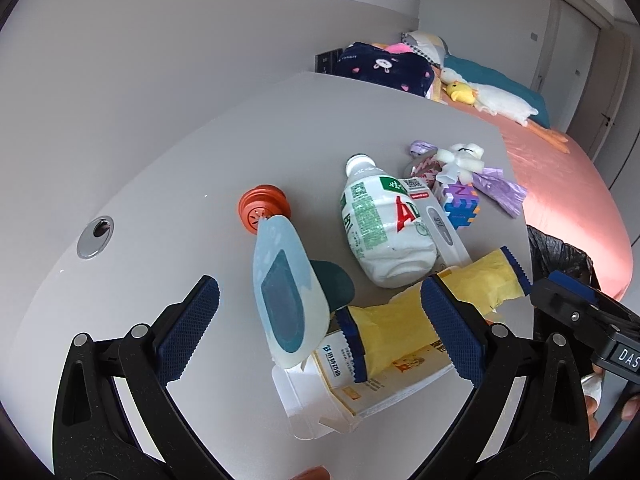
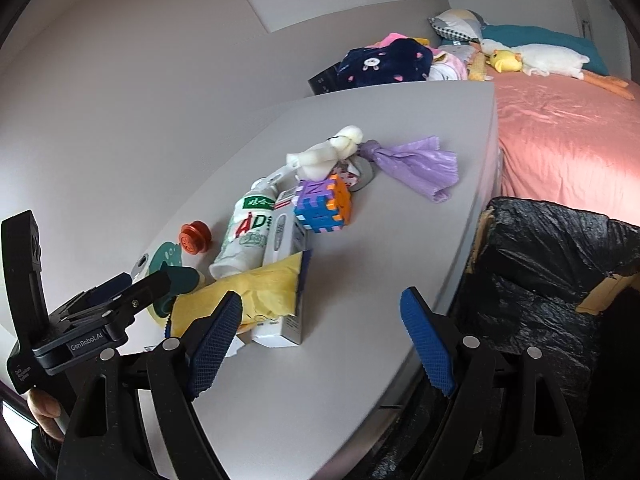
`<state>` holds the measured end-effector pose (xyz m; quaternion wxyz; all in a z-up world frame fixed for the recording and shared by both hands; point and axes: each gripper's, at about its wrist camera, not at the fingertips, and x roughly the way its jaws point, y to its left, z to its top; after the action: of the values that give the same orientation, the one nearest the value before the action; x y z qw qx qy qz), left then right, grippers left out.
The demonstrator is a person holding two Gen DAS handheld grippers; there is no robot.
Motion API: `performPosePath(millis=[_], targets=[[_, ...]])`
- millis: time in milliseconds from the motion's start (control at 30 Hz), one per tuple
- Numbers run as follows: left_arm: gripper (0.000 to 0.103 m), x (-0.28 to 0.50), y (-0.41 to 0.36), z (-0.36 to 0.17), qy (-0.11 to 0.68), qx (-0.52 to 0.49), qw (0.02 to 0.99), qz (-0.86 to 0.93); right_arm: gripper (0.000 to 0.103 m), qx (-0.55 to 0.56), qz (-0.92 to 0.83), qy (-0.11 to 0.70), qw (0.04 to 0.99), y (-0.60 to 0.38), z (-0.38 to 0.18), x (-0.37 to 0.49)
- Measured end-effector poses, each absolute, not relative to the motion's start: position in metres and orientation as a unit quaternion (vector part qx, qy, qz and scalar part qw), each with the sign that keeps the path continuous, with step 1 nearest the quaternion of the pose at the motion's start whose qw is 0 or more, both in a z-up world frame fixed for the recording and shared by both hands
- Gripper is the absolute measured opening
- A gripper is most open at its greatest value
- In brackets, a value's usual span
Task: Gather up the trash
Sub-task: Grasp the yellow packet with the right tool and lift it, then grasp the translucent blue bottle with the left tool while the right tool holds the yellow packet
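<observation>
Step in hand — the approach to a first pick; nothing is held yet. The left hand-held gripper [image 1: 320, 326] hangs over the near end of the clutter with its jaws spread wide, straddling a pale blue pouch [image 1: 282, 292], a yellow wrapper [image 1: 404, 326] and an opened white carton [image 1: 352, 384] lying beneath it. The right hand-held gripper [image 2: 322, 340] is also spread, empty, over bare grey surface [image 2: 300, 400] near the edge, with the same yellow wrapper [image 2: 248, 290] at its 10 o'clock.

Trash lies in a heap on the surface: a crushed white bottle [image 1: 380, 224] at 1 o'clock from the left gripper, an orange cap [image 1: 262, 210] at 11 o'clock, a knotted purple bag [image 2: 412, 162] further back. A foam puzzle cube [image 2: 324, 206] and a small white plush [image 2: 328, 152] look like keepers — my judgement.

A bin lined with a black bag [image 2: 544, 264] stands off the surface's edge, at 2 o'clock from the right gripper.

Next move, likely: lower the left gripper, close on the wrapper or pouch alone, then carry it to the bin.
</observation>
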<state>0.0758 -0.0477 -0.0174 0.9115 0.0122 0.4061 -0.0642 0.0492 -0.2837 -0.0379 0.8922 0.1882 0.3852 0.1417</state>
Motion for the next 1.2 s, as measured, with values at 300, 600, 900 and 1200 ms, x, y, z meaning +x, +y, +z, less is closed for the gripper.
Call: performPosePath(millis=[300,600,900,1200], targets=[[0.097,0.079,-0.039,-0.021,0.415,0.015,0.908,-0.050,0.056,0.219,0.181,0.394,0.874,-0.262,-0.051,0.069],[0.097,0.081,-0.040,-0.025,0.420,0.013,0.906,-0.048,0.024,0.225,0.207,0.356,0.883,-0.265,-0.039,0.063],[0.097,0.092,-0.046,-0.038,0.432,0.012,0.901,-0.048,0.023,0.202,0.133,0.259,0.935,-0.294,-0.002,0.048],[0.097,0.110,-0.047,-0.060,0.452,0.029,0.891,-0.022,0.024,0.207,0.110,0.252,0.939,-0.316,-0.002,0.055]])
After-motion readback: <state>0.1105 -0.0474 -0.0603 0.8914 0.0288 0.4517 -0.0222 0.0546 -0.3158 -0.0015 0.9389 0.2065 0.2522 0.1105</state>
